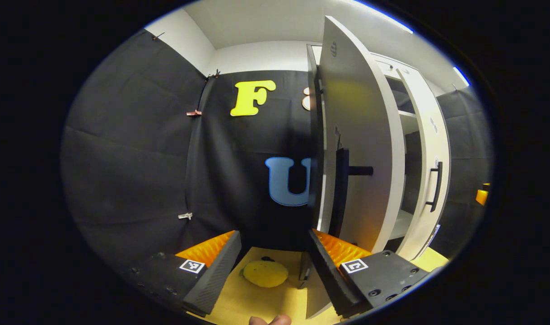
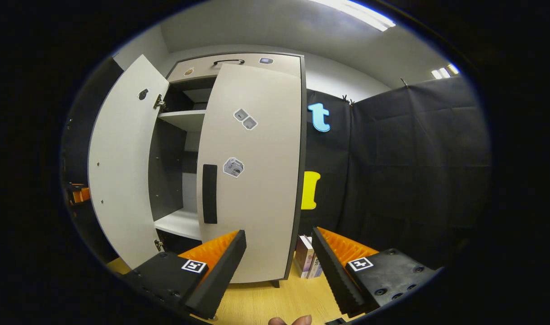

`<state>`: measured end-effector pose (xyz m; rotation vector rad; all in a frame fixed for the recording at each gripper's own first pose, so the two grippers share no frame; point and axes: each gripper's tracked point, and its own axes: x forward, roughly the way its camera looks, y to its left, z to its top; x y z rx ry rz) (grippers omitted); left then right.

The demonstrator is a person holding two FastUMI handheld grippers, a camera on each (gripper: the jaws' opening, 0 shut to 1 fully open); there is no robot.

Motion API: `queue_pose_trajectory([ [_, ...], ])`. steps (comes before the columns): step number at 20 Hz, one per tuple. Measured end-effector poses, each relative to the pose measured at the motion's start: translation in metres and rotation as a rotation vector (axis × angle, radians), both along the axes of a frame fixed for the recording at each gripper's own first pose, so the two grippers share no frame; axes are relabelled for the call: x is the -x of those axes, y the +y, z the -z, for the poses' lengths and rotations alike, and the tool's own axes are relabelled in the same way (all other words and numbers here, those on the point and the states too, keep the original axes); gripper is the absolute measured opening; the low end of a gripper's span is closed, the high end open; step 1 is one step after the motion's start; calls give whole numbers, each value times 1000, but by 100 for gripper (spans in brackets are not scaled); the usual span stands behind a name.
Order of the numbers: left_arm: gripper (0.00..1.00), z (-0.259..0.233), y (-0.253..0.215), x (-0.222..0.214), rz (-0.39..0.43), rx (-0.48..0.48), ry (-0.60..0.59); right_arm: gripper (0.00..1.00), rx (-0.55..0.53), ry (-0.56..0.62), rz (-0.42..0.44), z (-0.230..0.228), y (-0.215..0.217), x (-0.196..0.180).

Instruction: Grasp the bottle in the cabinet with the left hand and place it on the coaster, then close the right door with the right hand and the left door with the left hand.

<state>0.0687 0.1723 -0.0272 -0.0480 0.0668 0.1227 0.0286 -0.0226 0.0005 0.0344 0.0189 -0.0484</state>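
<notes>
My left gripper [image 1: 273,234] is open with nothing between its fingers. A round yellow coaster [image 1: 266,273] lies on the wooden table [image 1: 252,302] below and between them. The cabinet's left door [image 1: 361,149] stands wide open, close in front and edge-on, its black handle [image 1: 340,189] facing me. Farther right is the right door [image 1: 431,158] with its handle [image 1: 435,187]. In the right gripper view my right gripper [image 2: 279,232] is open and empty, just in front of the right door [image 2: 257,171], which covers the cabinet's right half. The left door [image 2: 121,171] is swung out.
White shelves [image 2: 180,223] show inside the cabinet's open left half. Small boxes [image 2: 306,262] stand on the table beside the cabinet's right side. An orange part of the other gripper [image 2: 78,194] shows past the open left door. Black cloth walls close in all around.
</notes>
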Motion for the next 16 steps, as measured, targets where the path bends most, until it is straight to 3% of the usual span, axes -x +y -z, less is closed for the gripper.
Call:
queue_pose_trajectory([
  [2,97,-1,-10,2,8,0,1,97,-5,3,1,1,-4,2],
  [5,91,1,-24,1,12,13,5,97,-14,5,3,2,-13,0],
  [6,94,1,-30,0,18,20,8,97,-15,6,-1,3,-16,-1],
  [10,91,0,-60,-2,47,37,14,97,-11,14,-20,6,-27,-9],
  [12,97,0,-76,-8,63,44,13,97,-19,17,-25,8,-34,-12],
  [16,91,2,-113,-22,110,56,16,97,-29,26,-27,11,-46,-16],
])
